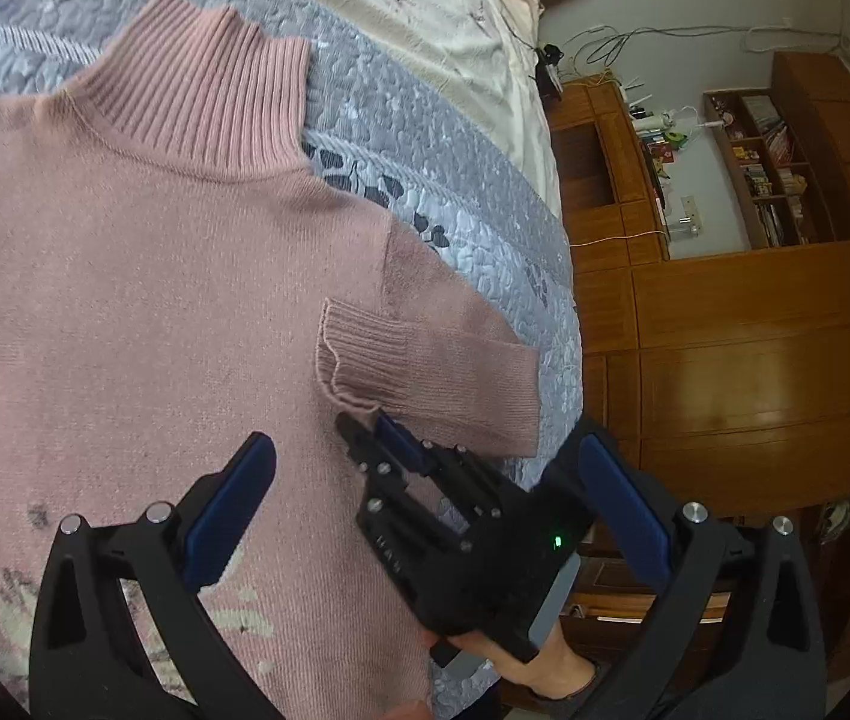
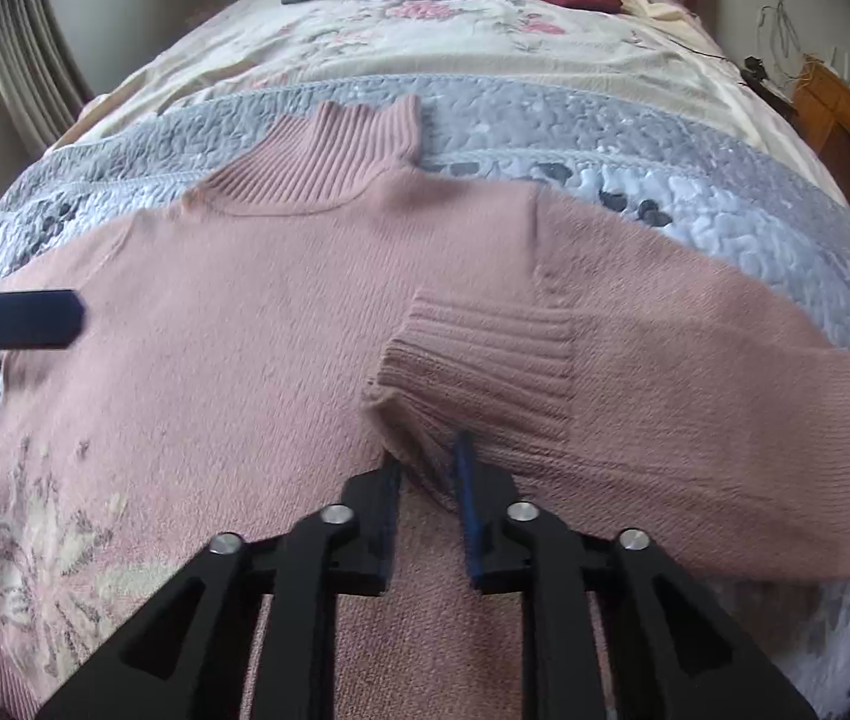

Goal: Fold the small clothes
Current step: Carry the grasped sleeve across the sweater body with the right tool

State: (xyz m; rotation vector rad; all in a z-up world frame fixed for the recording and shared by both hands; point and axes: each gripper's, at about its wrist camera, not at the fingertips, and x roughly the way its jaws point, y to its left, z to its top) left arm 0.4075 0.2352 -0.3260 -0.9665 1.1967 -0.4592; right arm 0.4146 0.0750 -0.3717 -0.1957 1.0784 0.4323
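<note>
Just ahead of the right gripper (image 2: 428, 468) lay the ribbed cuff (image 2: 473, 354) of the pink sweater (image 2: 233, 312), its sleeve (image 2: 695, 372) folded back across the chest. The claw's two fingers stood slightly apart, with the cuff's lower edge at their tips; whether they pinched any knit could not be told. The sweater was spread flat on a grey-blue quilt (image 2: 695, 192), turtleneck collar (image 2: 329, 162) farthest from the claw, and a pale flower pattern (image 2: 47, 552) sat off to its left near the hem. The left gripper (image 1: 425, 504) hovered over the sweater's body, spread wide with nothing between its blue pads (image 1: 227, 516). A hand (image 1: 521, 654) held the right tool's body. Beyond the quilt were a floral sheet (image 2: 455, 36) and wooden cabinets (image 1: 755, 348).
</note>
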